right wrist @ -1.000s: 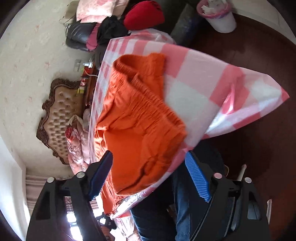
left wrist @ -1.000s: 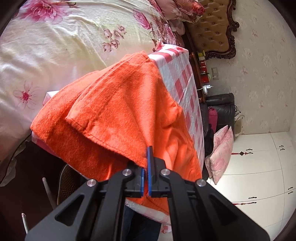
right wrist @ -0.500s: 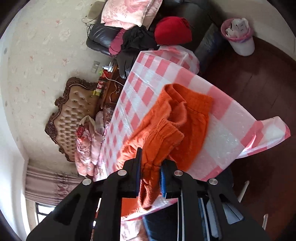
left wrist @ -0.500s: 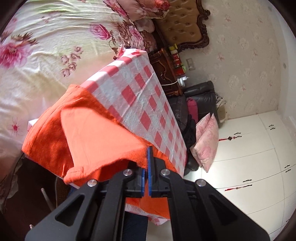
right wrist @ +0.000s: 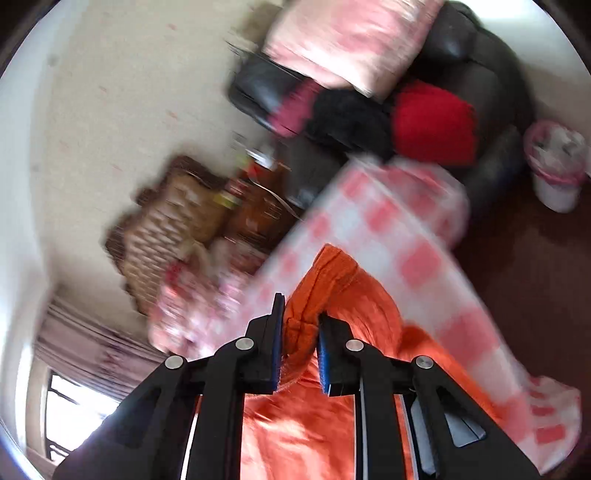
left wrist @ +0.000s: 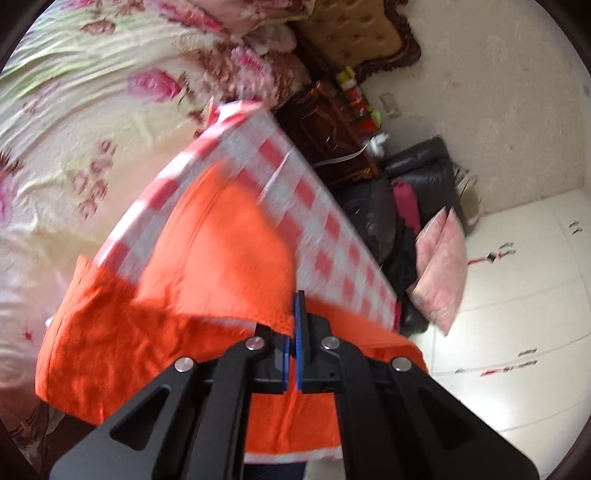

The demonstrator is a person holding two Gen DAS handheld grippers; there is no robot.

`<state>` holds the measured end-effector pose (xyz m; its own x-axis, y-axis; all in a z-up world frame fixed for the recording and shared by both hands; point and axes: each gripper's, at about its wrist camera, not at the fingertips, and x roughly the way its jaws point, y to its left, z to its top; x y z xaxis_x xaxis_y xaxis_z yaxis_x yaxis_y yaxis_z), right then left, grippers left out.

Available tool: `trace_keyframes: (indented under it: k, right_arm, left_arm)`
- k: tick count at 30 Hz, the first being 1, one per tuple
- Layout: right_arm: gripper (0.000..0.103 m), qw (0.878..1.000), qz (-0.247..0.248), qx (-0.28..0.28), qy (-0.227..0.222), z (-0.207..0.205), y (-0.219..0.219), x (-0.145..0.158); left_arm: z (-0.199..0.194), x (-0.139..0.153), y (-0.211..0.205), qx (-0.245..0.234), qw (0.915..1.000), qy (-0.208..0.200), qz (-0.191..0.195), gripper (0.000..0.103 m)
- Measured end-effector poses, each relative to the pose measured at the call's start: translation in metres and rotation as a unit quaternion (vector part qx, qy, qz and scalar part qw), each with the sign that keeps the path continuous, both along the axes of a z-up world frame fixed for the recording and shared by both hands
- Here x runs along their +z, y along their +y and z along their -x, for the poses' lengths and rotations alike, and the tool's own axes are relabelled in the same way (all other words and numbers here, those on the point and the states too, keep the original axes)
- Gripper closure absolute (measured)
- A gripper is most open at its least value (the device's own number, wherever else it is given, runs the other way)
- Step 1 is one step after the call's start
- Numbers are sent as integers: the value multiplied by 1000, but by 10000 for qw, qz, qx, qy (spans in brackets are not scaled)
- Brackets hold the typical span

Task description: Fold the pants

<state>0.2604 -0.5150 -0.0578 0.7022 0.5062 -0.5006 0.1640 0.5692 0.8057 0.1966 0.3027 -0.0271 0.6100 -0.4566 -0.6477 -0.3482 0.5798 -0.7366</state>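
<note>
1 pants (left wrist: 221,266), 2 tools (left wrist: 294,325).

Pale patterned wallpaper (left wrist: 480,110) backs a tufted headboard (left wrist: 354,33), a floral bed (left wrist: 74,110), a black sofa (right wrist: 480,74), white cupboards (left wrist: 517,332) and dark wood floor (right wrist: 535,277).

Black angular linkage arms (left wrist: 229,398), silver screws (left wrist: 255,343), blue-padded jaws; perhaps dark blue trousers (left wrist: 273,470) below.

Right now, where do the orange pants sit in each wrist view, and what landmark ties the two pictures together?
Left wrist view: the orange pants fill the lower centre and left, pinched at a thin edge by the left tongs.
Right wrist view: pants bottom centre, bunched in the right tongs.
Shared landmark: pink-checked tablecloth under them.
</note>
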Motion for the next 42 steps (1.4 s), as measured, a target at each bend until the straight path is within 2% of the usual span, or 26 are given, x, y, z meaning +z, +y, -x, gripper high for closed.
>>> trace_keyframes:
  k: [4,6,8,10,13,16,18,19,22,24,26,29,31,33,35,37,40,42]
  right_arm:
    - [85,9971,293,222,661,26,-6,-66]
    - [85,9947,387,298,905,42,-10,-92]
    - [86,9922,497,357,1083,52,-9,-107]
    - [86,9922,557,391,1047,57,-8,-112]
    - [86,9925,517,415,1025,59,-6,-102]
    - [86,9958,222,447,762,70,-7,-75]
    - [86,9958,55,514,757,75,-9,-68]
    - [86,9947,153,554,850,75,-7,-69]
    - [86,9868,378,633,1440,73,-6,-94]
    - [86,9843,542,667,1539,76,-6,-104]
    - [86,9835,761,717,1479,81,0,-99]
    - [86,9859,907,698,1222,90,4,-81]
    - [86,9811,1269,718,1273,94,9,-79]
    - [88,9733,1593,763,1468,95,14,-88]
    - [88,9709,1783,732,1421,101,14,-90]
    - [88,9637,2148,727,1411,107,19,-84]
    - [88,9447,2833,824,1433,110,35,-78]
    - [88,9310,3246,866,1428,109,46,-75]
  left_arm:
    - [51,-75,-7,-142,9991,396,49,102]
    - [77,-107,-3,-49,9985,500,240,102]
    - [93,-130,-2,-14,9977,538,413,102]
    - [103,-143,-1,31,9972,565,482,102]
    - [112,-137,3,146,9972,455,579,102]
    - [128,-97,7,222,9984,-49,509,102]
    - [138,-87,10,297,9987,-109,406,102]
    - [138,-89,11,307,9986,-22,421,102]
    - [142,-123,22,341,9953,449,783,102]
    - [145,-138,27,354,9944,601,797,102]
    - [147,-137,31,377,9948,533,786,102]
    - [151,-110,27,319,9983,147,461,102]
    - [155,-103,22,313,9992,121,211,102]
    - [160,-118,14,234,9990,333,174,102]
    - [168,-134,11,250,9984,438,237,102]
    - [178,-145,11,332,9982,331,368,102]
    - [186,-153,13,488,9982,189,292,101]
    - [191,-155,17,658,9975,129,230,90]
